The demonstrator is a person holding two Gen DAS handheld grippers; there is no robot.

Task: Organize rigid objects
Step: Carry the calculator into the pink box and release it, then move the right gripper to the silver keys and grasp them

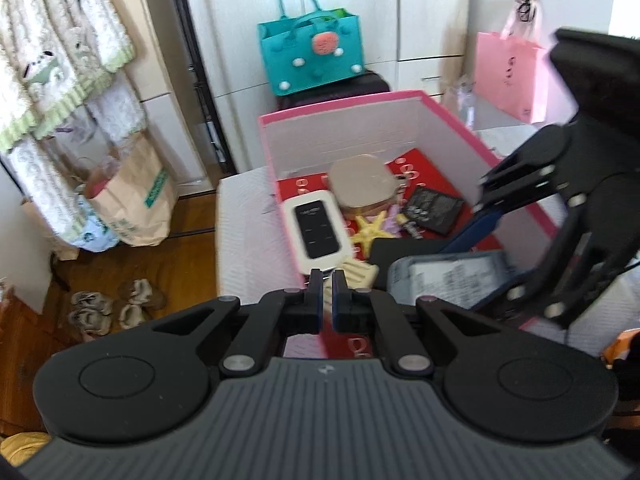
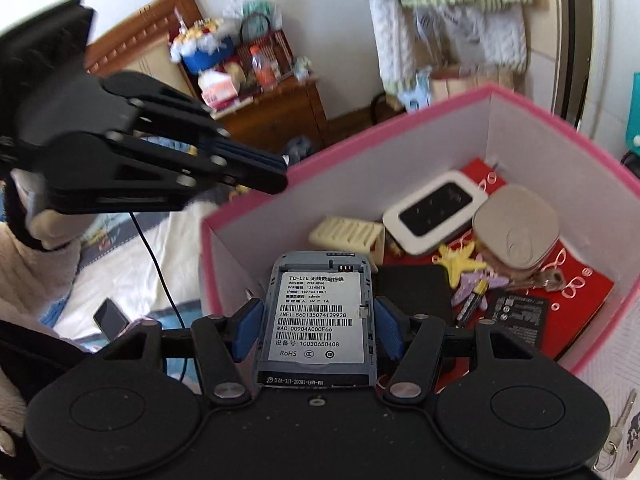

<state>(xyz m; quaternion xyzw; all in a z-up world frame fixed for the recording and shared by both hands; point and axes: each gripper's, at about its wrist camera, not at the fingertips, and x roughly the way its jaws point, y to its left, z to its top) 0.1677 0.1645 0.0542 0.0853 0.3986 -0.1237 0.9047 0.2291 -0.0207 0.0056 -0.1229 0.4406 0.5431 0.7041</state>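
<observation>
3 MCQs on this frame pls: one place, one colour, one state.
1. The white device with the black screen lies:
A. in the box
B. on the floor
C. in the teal bag

2. The box rim is:
A. green
B. pink
C. yellow

3. The right gripper is:
A. shut, empty
B. open, empty
C. shut on the grey labelled device

Answers: 1 A, it rests on the box's red bottom. 2 B, pink edge all round. 3 C, blue fingers press both its sides.
</observation>
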